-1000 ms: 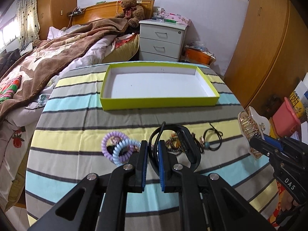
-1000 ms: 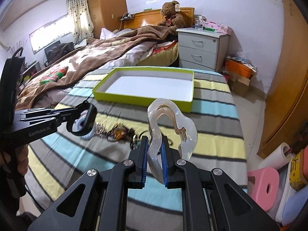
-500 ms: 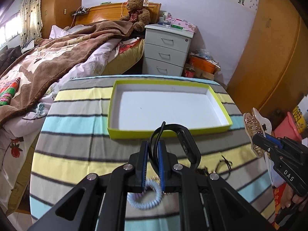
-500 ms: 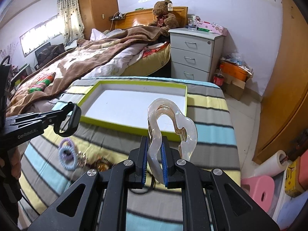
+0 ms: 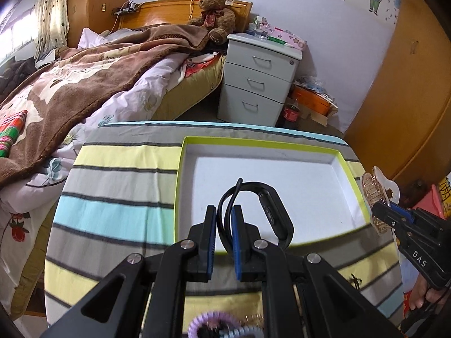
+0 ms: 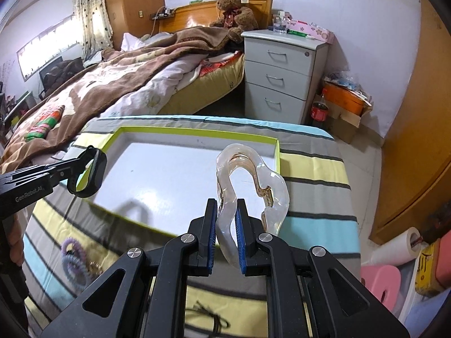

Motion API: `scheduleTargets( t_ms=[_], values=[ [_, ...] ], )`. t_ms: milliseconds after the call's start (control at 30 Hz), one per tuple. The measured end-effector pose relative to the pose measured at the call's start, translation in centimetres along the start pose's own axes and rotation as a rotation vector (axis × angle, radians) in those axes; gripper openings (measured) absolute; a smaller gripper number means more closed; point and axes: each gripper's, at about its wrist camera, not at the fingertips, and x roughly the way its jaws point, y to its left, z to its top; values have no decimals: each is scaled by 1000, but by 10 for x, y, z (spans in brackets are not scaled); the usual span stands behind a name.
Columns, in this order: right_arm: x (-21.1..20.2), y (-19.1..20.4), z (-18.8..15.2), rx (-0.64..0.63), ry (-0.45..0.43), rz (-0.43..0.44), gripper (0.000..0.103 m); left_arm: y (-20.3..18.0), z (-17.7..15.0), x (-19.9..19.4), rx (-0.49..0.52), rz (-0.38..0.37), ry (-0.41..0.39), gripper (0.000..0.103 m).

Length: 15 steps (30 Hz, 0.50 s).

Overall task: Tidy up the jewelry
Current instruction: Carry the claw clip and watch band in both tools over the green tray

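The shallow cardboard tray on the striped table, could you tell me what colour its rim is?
Lime green, white inside; clearest in the left wrist view.

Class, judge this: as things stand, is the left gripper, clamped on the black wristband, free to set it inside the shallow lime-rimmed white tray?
Probably yes. The left gripper holds the black wristband over the near part of the lime-rimmed white tray, whose floor looks bare. The right gripper with its clear hair claw is off to one side.

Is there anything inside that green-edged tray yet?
The tray shows only a bare white floor and a shadow. The black band and clear hair claw hang over it, each covering part of the floor, so that part cannot be seen.
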Motion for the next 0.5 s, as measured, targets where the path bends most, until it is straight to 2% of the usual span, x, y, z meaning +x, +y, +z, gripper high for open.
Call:
scheduleTargets(
  t_ms=[500],
  values=[
    [55, -1, 27, 8, 73, -18, 13, 2, 27, 55, 8, 7, 57, 11]
  ],
)
